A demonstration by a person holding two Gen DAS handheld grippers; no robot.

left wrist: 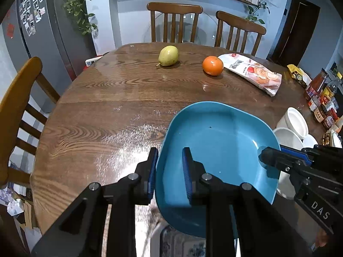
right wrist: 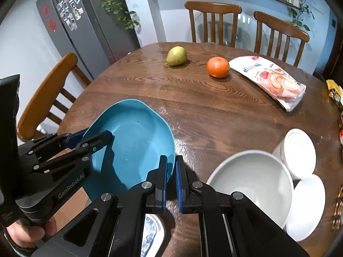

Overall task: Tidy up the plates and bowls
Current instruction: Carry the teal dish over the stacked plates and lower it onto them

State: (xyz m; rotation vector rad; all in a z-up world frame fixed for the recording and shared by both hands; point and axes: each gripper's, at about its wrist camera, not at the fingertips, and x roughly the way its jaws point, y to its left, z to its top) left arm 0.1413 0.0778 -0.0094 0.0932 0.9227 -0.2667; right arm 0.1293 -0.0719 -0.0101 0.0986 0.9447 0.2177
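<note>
i have the blue bowl [left wrist: 216, 150] pinched on both sides and off the table [left wrist: 107, 107]: my left tool [left wrist: 169, 171] is nearly closed over its left rim, my right tool [right wrist: 171, 180] clamped tight on the opposite rim. the bowl tilts, open side toward me. the grey bowl [right wrist: 253, 182] sits just right of my right tool, so i judge the stack lies that way, with white plates [right wrist: 300, 150] beside it. farther off lie an orange [right wrist: 218, 67], a pear [right wrist: 176, 56], a snack bag [right wrist: 272, 83], and chairs [right wrist: 212, 19].
</note>
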